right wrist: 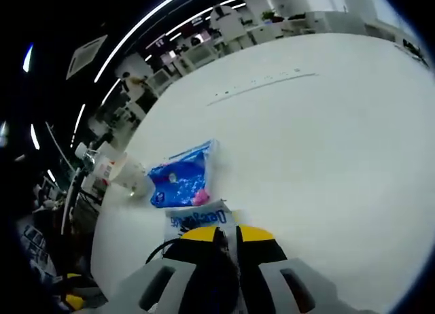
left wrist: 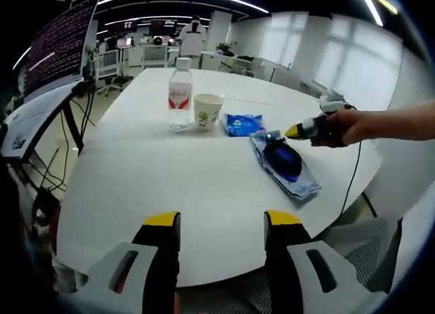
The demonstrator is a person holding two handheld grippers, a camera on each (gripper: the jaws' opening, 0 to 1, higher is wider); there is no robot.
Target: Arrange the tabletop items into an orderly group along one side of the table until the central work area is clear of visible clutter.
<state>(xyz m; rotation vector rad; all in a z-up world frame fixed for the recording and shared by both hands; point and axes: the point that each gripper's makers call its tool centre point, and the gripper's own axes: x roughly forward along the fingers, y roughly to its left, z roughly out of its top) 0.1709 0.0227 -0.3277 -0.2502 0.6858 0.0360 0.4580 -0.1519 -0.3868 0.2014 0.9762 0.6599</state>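
Your items sit in a loose row across the far-middle of the white table (left wrist: 204, 192): a clear water bottle (left wrist: 179, 96) with a red-and-white label stands upright at the left, a paper cup (left wrist: 207, 111) stands just beside it on its right, then a small blue packet (left wrist: 242, 124) lies flat, near the cup but apart from it. Right of the packet a longer clear-and-blue pouch (left wrist: 285, 164) lies flat, angled toward the table's near edge, with something dark inside or on it; can't tell which. Your right gripper (left wrist: 293, 131) comes in from the right with your hand (left wrist: 340, 127) on it, yellow tips at the far end of that pouch. In the right gripper view the right gripper (right wrist: 221, 236) has its yellow-tipped jaws pressed together with a thin edge of the pouch (right wrist: 197, 219) pinched between them; printed lettering on the pouch shows just above the tips. Beyond it lie the blue packet (right wrist: 182, 175) and, further left, the cup (right wrist: 130, 178) and bottle (right wrist: 102, 166), tilted by the view's roll. Your left gripper (left wrist: 221, 222) hangs over the near table edge, jaws spread wide, holding nothing, well apart from all items. A monitor (left wrist: 58, 49) stands off the table's left side, with office desks behind.
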